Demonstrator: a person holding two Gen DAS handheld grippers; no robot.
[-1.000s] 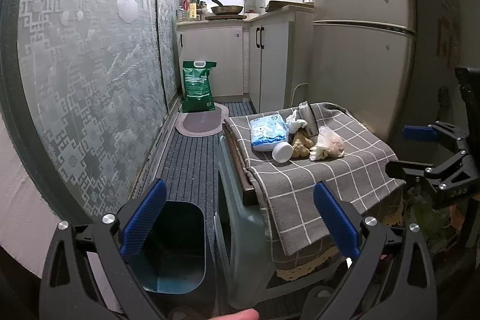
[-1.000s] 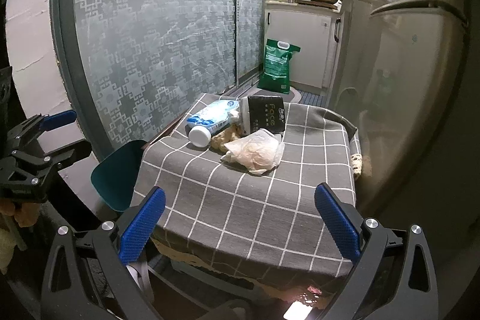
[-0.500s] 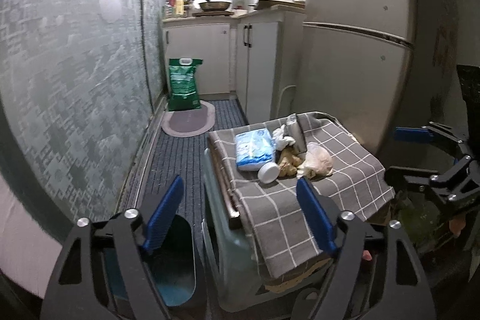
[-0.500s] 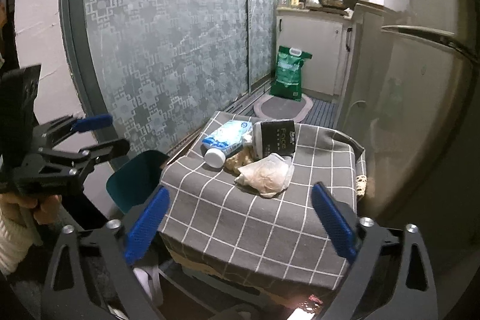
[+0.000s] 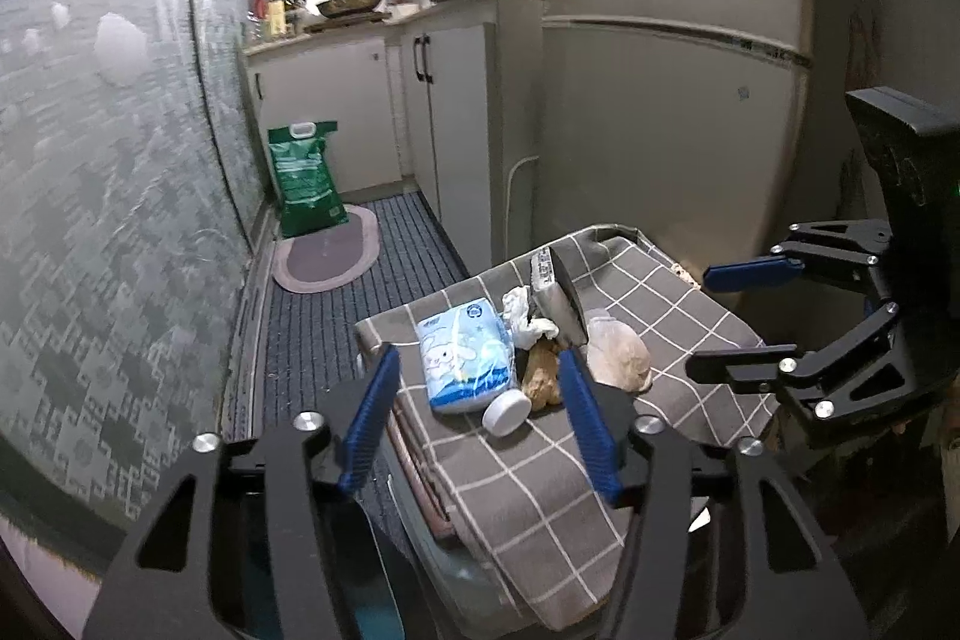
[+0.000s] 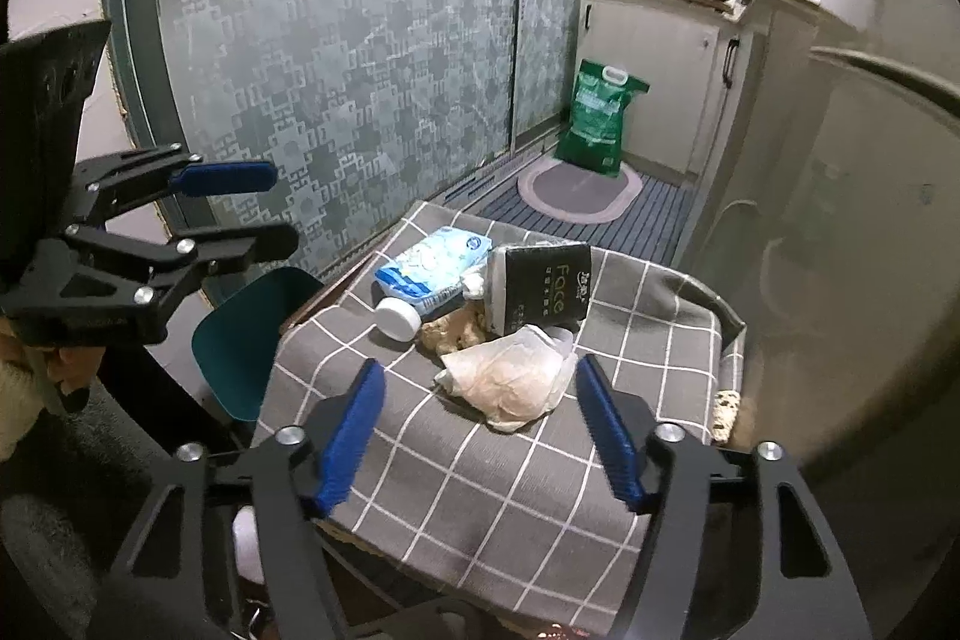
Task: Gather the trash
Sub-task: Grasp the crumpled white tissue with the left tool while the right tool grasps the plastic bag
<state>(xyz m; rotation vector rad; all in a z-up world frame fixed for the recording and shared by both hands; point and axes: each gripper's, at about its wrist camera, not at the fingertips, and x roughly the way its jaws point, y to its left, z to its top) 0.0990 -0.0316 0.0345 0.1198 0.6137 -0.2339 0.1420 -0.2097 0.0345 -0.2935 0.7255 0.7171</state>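
Trash lies in a cluster on a small table under a grey checked cloth [image 5: 678, 304]: a blue tissue pack [image 5: 468, 358], a white cap [image 5: 507, 413], a brown lump [image 5: 540, 370], a crumpled plastic bag [image 6: 510, 382] and a black "Face" pack [image 6: 540, 292]. My left gripper [image 5: 477, 358] hovers short of the table's left side. Its jaws are closing with nothing pressed between them. My right gripper [image 6: 480, 364] hangs before the plastic bag, jaws also closing and empty. A teal bin [image 6: 246, 334] stands on the floor left of the table.
A frosted patterned glass door [image 6: 360, 40] runs along the left. A fridge [image 5: 672, 112] stands behind the table. White cabinets [image 5: 456, 118], a green sack [image 5: 306, 184] and an oval mat [image 5: 327, 253] lie down the narrow carpeted aisle. A hand [image 6: 60, 370] holds the left gripper.
Both grippers' jaws have narrowed. Both views have moved in on the table and risen a little. The teal bin has slid almost out of the left wrist view.
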